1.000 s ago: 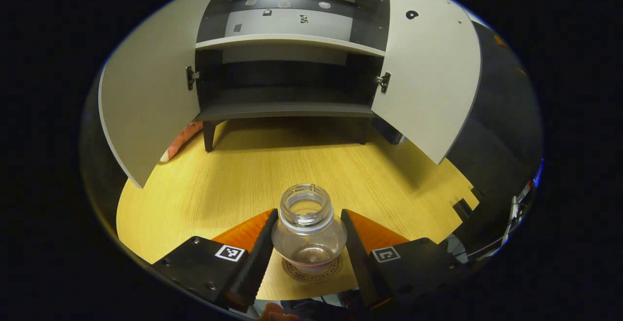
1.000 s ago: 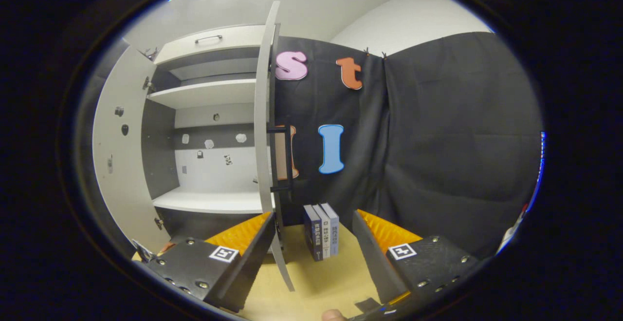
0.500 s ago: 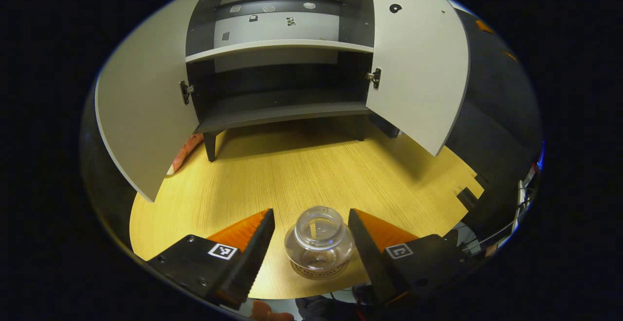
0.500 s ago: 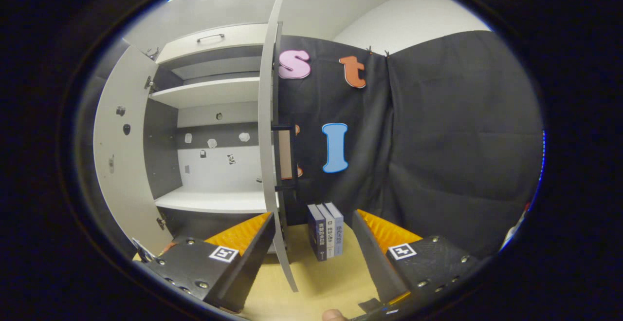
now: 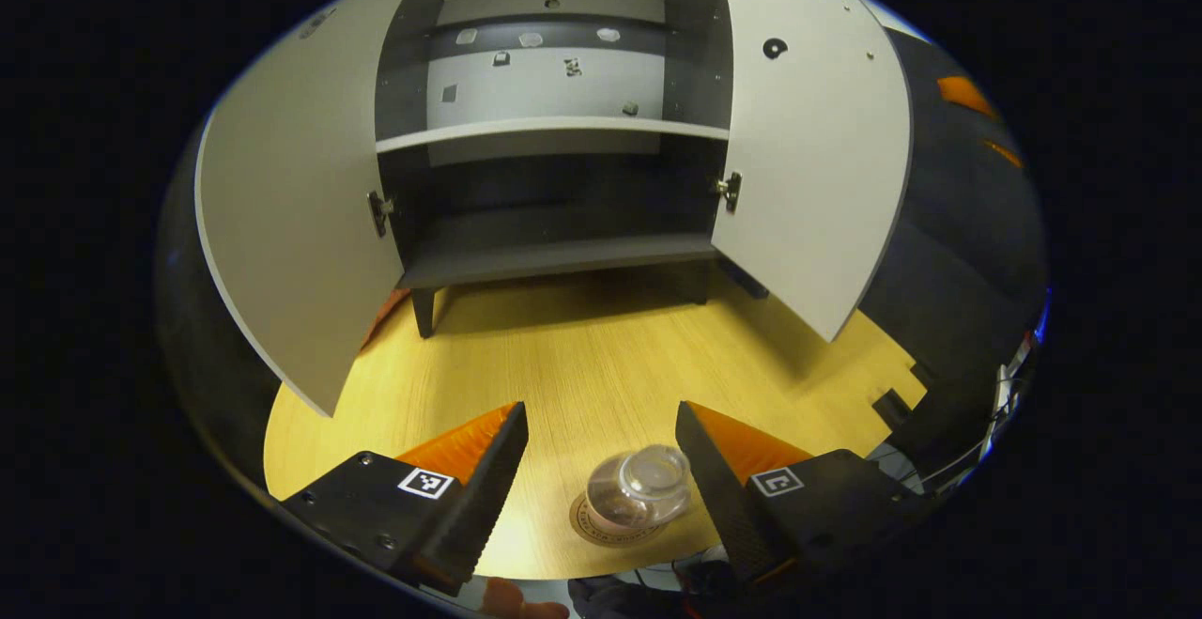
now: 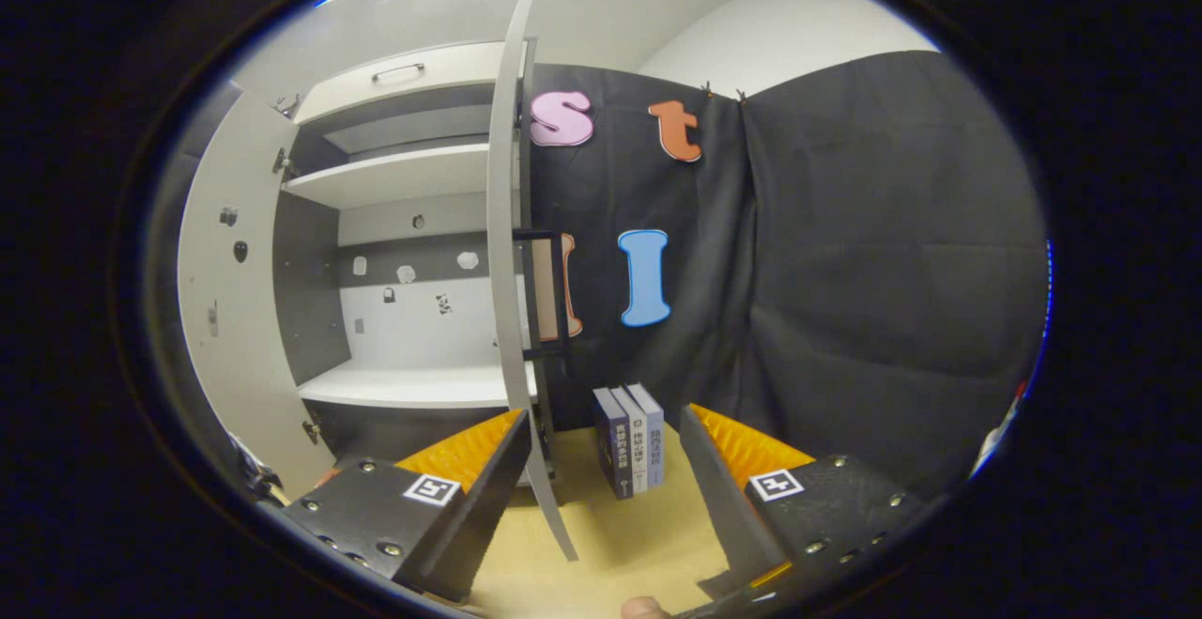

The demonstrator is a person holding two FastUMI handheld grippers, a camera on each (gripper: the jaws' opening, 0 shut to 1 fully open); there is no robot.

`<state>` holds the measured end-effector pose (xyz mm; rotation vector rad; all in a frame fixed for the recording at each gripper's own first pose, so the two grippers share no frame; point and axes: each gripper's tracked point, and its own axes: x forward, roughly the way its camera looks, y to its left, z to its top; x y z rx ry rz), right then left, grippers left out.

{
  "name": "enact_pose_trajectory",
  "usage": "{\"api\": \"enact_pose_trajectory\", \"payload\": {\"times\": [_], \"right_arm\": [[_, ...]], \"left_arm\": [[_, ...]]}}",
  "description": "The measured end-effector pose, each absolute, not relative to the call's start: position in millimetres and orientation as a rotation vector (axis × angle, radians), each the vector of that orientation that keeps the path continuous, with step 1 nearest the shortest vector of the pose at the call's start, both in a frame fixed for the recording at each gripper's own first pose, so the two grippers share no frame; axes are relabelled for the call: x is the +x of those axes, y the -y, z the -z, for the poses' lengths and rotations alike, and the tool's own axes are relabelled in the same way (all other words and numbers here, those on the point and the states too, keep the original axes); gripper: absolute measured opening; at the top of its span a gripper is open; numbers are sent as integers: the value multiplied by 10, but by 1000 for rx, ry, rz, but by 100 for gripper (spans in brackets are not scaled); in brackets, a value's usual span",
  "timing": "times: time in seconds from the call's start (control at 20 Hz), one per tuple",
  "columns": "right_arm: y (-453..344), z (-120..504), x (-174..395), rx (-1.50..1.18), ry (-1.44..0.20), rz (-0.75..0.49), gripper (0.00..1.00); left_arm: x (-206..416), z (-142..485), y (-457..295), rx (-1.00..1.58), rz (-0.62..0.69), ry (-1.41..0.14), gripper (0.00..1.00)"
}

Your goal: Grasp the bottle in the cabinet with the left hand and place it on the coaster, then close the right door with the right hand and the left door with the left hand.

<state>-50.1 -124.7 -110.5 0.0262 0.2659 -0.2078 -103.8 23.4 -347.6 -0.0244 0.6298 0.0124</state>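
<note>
In the left gripper view, the left tool [image 5: 601, 469] is being held with its fingers spread wide apart, and nothing is being gripped between them. The bottle [image 5: 640, 497], clear and uncapped, is being seen from above, standing on the round coaster [image 5: 593, 528] on the wooden bench [image 5: 582, 356], close to the bench's near edge. The bottle is lying low between the two fingers, nearer the right-hand finger [image 5: 716, 497], but whether that finger is being touched cannot be told. Beyond it, the cabinet [image 5: 554, 131] is being shown on short legs at the far side of the bench, with both doors swung open: the left door [image 5: 291, 215] toward the left of the view and the right door [image 5: 817, 159] toward the right. The shelves inside are being seen without the bottle on them.

In the right gripper view, the right tool [image 6: 601, 473] is likewise being held with its fingers apart and with nothing between them. The right door [image 6: 507, 271] is being viewed nearly edge-on, just beyond the left-hand finger [image 6: 488, 478], and its dark handle [image 6: 545, 290] is being shown on its outer face. No contact with the door can be made out. A few books [image 6: 631, 441] are being seen standing upright on the bench just beside the door, in front of the black cloth wall [image 6: 845, 271].
</note>
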Motion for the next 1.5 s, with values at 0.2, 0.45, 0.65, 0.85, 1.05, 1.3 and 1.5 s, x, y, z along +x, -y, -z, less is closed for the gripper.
{"api": "enact_pose_trajectory", "payload": {"times": [0.2, 0.45, 0.65, 0.85, 1.05, 1.3, 1.5], "right_arm": [[1262, 1140, -477, 27, -269, 210, 94], [1252, 1128, -424, 25, -265, 207, 96], [1238, 1108, -362, 18, -258, 195, 96], [1226, 1081, -303, 4, -255, 180, 96], [1343, 1002, -218, -29, -234, 191, 94], [1482, 846, -91, -50, -201, 214, 96], [1453, 760, 57, -67, -181, 201, 96]], "left_arm": [[-823, 2975, -289, -42, -34, -531, 97], [-450, 1968, -460, -40, -76, -307, 96], [-308, 1139, -695, -3, -141, -139, 96], [-376, 657, -917, -55, -216, -77, 96], [-541, 356, -1222, -91, -296, -21, 95], [-756, 278, -1430, -78, -365, -12, 95], [-920, 312, -1601, -69, -415, -20, 95]]}}
